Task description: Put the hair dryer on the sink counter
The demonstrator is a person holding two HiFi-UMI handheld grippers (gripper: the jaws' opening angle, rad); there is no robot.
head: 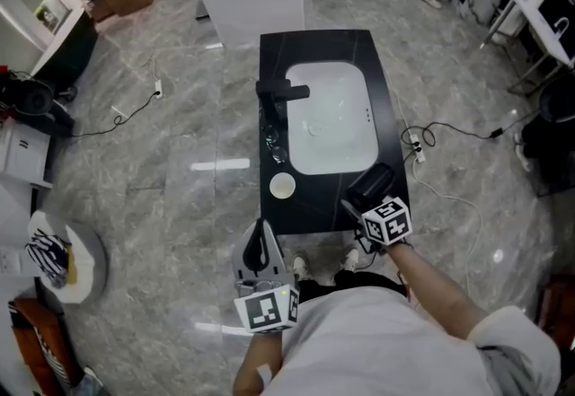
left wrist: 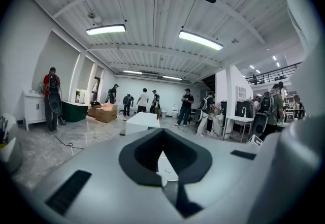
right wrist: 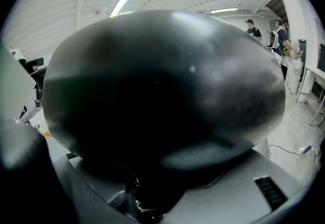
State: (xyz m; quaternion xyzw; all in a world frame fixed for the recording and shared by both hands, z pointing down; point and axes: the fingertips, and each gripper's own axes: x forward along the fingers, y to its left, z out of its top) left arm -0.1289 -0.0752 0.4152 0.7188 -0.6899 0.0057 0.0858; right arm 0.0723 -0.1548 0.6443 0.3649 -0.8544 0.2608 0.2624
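The black hair dryer (head: 374, 180) hangs over the near right corner of the black sink counter (head: 280, 53), with my right gripper (head: 359, 206) shut on it. In the right gripper view the dryer's rounded black body (right wrist: 162, 91) fills almost the whole picture and hides the jaws. My left gripper (head: 259, 247) stays just off the counter's front edge at the left, jaws together and empty. In the left gripper view its grey jaws (left wrist: 165, 167) point level across the room, over the counter.
A white basin (head: 334, 116) takes up the counter's middle, with a black faucet (head: 280, 92) on its left. A glass (head: 277, 150) and a white cup (head: 282, 186) stand near the front left. Cables (head: 449, 129) lie on the floor at right. Several people stand far off.
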